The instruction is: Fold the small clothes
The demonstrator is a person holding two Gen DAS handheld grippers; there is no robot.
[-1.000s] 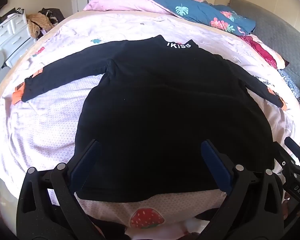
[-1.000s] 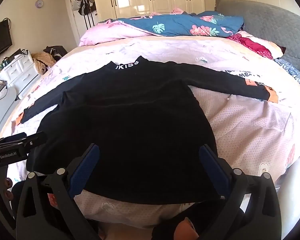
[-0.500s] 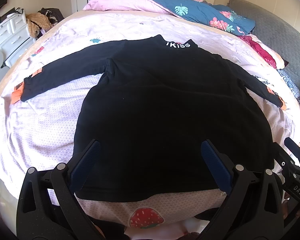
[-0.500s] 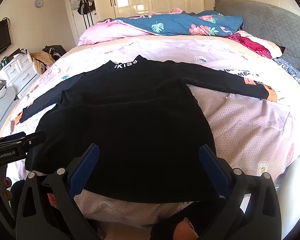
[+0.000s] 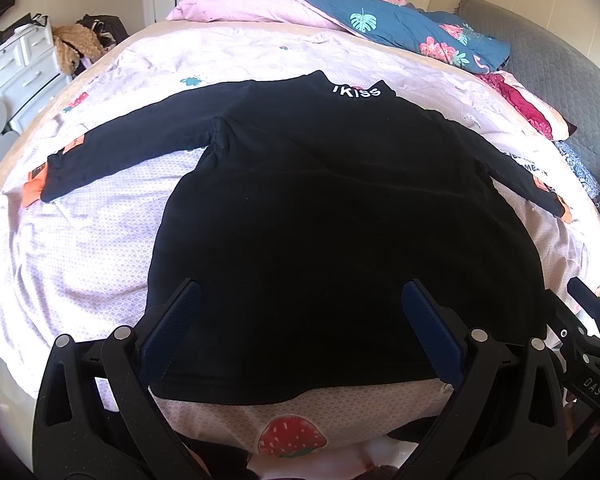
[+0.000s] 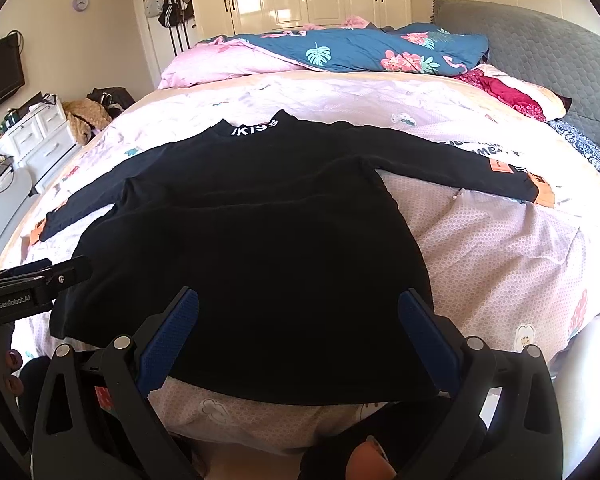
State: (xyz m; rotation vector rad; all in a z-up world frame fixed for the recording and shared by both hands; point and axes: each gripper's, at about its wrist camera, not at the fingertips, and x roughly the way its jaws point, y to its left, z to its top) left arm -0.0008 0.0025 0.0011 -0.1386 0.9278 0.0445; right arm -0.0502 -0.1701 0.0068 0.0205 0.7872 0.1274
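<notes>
While spread flat on the bed (image 5: 100, 248), black top (image 5: 340, 220) lies collar away, hem nearest, sleeves out to both sides, unfolded. Left gripper (image 5: 300, 320) poised over hem, jaws released, nothing between them. Right gripper (image 6: 298, 322) likewise over hem, jaws wide apart, empty. Whether pads touch cloth: cannot tell.

Step in hand, judged: begin first fold, probably a sleeve (image 5: 112, 152) brought in across the body.
- Pinch sleeve near cuff and near shoulder seam, one gripper each.
- Take only the top's fabric; avoid catching the sheet beneath.
- Lift low, carry toward the collar (image 5: 356, 92) line, lay flat, smooth before letting go.
- Keep hem straight; knit looks soft and likely to drag.

Against the frames a second ago: almost no change. Top in same pose, no new crease. Right view sits a touch higher over the top, collar lower in frame. Left view practically identical. Jaw spread unchanged on both.
</notes>
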